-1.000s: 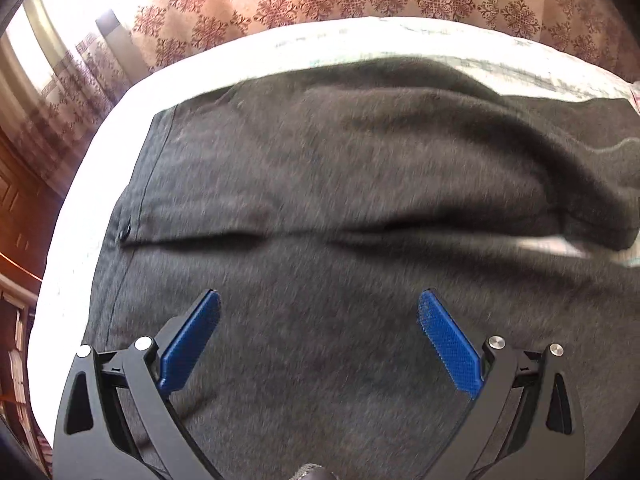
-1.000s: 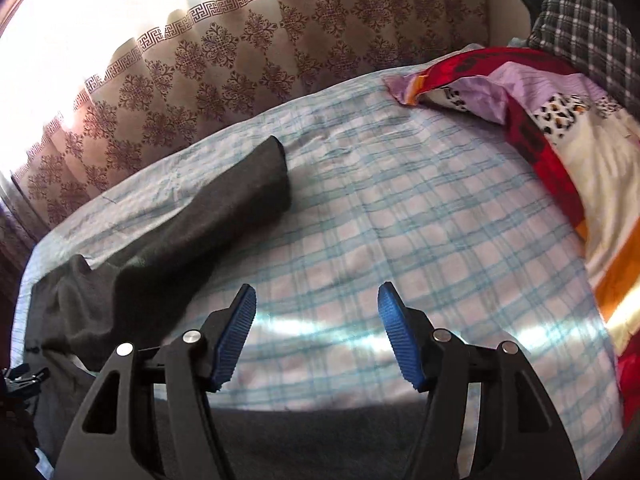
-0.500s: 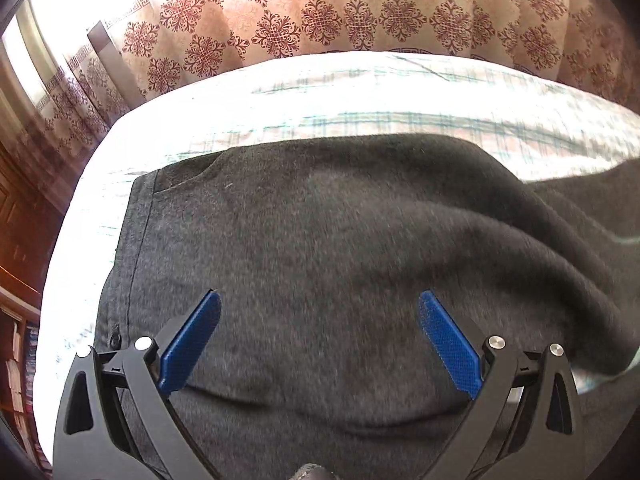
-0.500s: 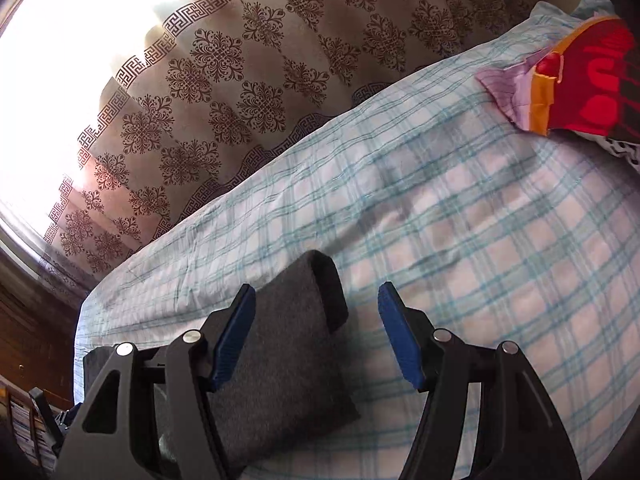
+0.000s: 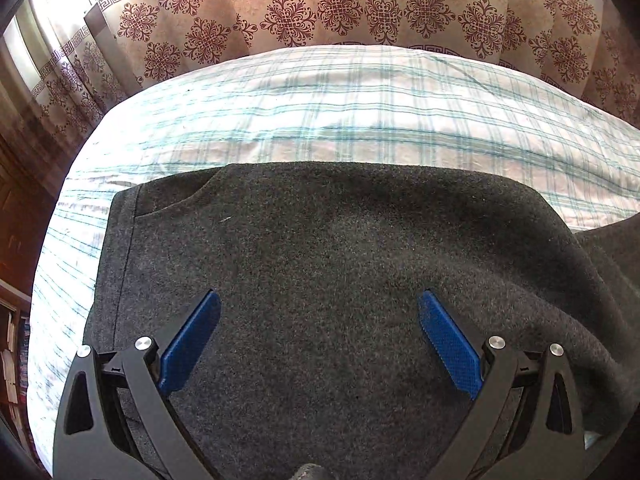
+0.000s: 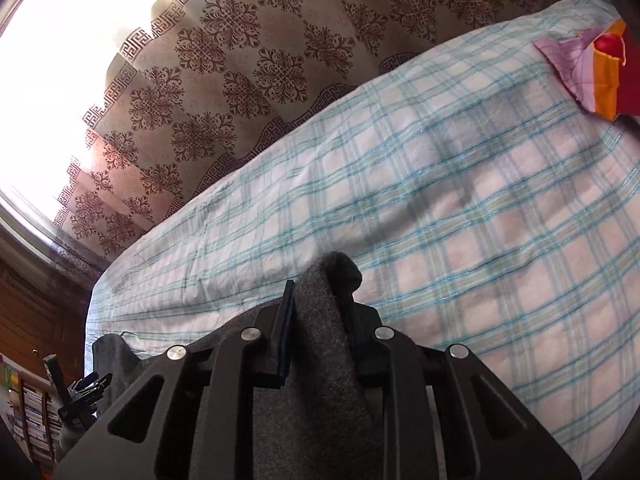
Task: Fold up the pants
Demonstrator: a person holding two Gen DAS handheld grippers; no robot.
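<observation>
Pants (image 5: 340, 280) of dark grey, felt-like cloth lie spread on the bed (image 5: 360, 120), which carries a white sheet with a blue-green check. In the left wrist view the waist portion fills the lower frame: a stitched seam runs down the side of the pants nearest the bed's left edge, and a curved pocket line sits at the upper corner beside it. The far edge of the pants lies flat on the sheet, short of the patterned curtain (image 5: 360, 8) that hangs beyond the bed.

My right gripper (image 6: 316, 316) has just been closing, and its fingers now pinch the end of one pant leg (image 6: 336, 276); the cloth bunches up between the blue pads and a rolled tip stands proud above them. The remainder of that leg trails back beneath the gripper body.

My left gripper (image 5: 320, 332) hangs over the waist portion with its fingers spread wide; nothing lies between the pads.

A multicoloured blanket (image 6: 592, 76) lies at the far right corner of the bed, well apart from the pants. Left of the bed, a bookshelf (image 6: 28, 412) is partly visible.
</observation>
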